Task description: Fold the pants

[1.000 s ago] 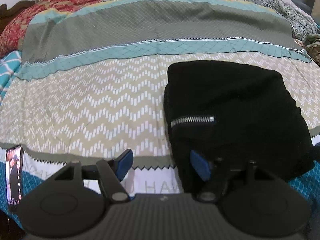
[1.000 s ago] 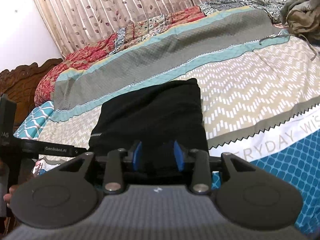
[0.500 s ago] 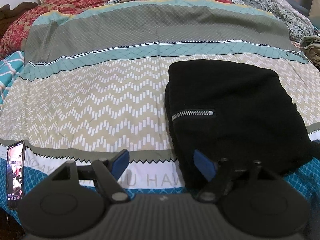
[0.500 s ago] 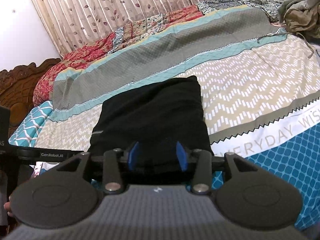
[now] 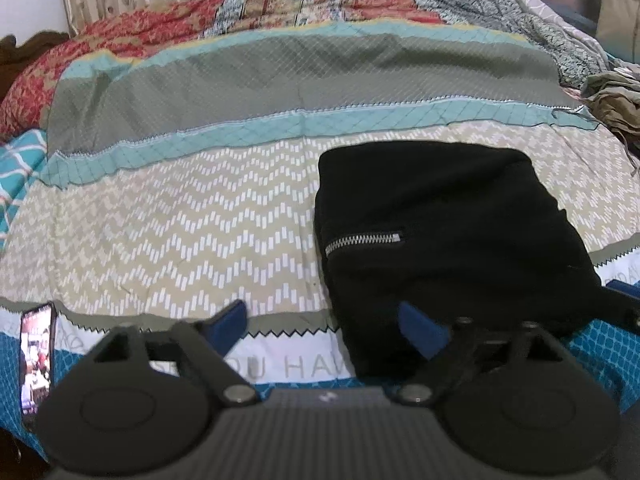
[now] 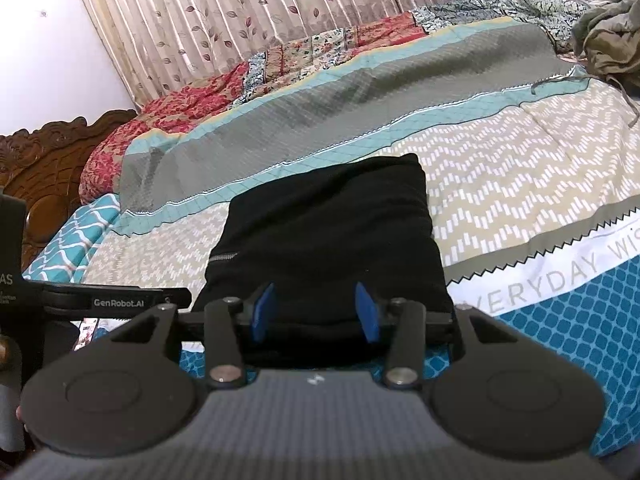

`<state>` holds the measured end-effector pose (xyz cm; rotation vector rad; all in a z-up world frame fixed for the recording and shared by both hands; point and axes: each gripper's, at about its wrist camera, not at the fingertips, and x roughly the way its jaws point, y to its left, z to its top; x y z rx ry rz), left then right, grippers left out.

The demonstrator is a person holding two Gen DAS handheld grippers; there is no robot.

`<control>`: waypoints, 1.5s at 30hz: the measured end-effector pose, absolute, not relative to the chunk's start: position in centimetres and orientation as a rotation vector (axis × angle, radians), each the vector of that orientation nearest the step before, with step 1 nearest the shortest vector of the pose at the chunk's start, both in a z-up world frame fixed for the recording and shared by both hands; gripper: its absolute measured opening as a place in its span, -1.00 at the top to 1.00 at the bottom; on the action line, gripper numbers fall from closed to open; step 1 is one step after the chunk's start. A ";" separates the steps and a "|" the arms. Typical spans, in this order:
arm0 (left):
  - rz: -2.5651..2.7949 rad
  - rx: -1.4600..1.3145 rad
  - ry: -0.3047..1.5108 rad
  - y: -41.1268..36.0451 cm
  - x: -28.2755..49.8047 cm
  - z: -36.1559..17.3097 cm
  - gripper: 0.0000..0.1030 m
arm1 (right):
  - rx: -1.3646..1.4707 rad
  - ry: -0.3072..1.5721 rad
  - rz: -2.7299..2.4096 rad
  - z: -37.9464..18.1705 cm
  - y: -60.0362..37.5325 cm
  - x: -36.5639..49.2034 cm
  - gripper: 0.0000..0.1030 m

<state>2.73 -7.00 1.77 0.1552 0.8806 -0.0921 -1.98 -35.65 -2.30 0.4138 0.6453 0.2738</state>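
The black pants [image 5: 444,240] lie folded into a compact rectangle on the patterned bedspread [image 5: 180,232], a silver zipper [image 5: 362,240] on the near left side. They also show in the right wrist view [image 6: 328,236]. My left gripper [image 5: 326,326] is open and empty, just in front of the pants' near left corner, not touching them. My right gripper [image 6: 316,312] is open and empty, its blue pads [image 6: 366,312] above the pants' near edge.
A phone [image 5: 36,360] with a lit screen lies at the bed's near left edge. A heap of olive clothes [image 6: 608,40] sits at the far right. A carved wooden headboard [image 6: 52,160] is at the left, curtains behind.
Both grippers have drawn back from the folded pants and lifted a little. The right gripper's jaws have opened wider. The pants have not moved.
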 end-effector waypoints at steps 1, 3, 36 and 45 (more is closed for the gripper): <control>-0.094 0.161 0.869 -7.1 2.6 1.9 -0.77 | 0.414 0.646 0.272 -2.3 -35.5 -2.0 0.07; -0.091 0.171 0.861 -7.2 2.5 1.9 -0.88 | 0.416 0.650 0.269 -2.4 -35.5 -2.0 0.07; -0.166 -0.033 1.088 -7.0 8.5 -4.5 -1.00 | 0.528 0.972 0.221 -8.1 -36.0 1.4 -0.68; -0.215 -0.167 1.102 -5.2 8.0 -5.4 -1.00 | 0.624 0.920 0.254 -8.5 -36.2 0.3 -1.00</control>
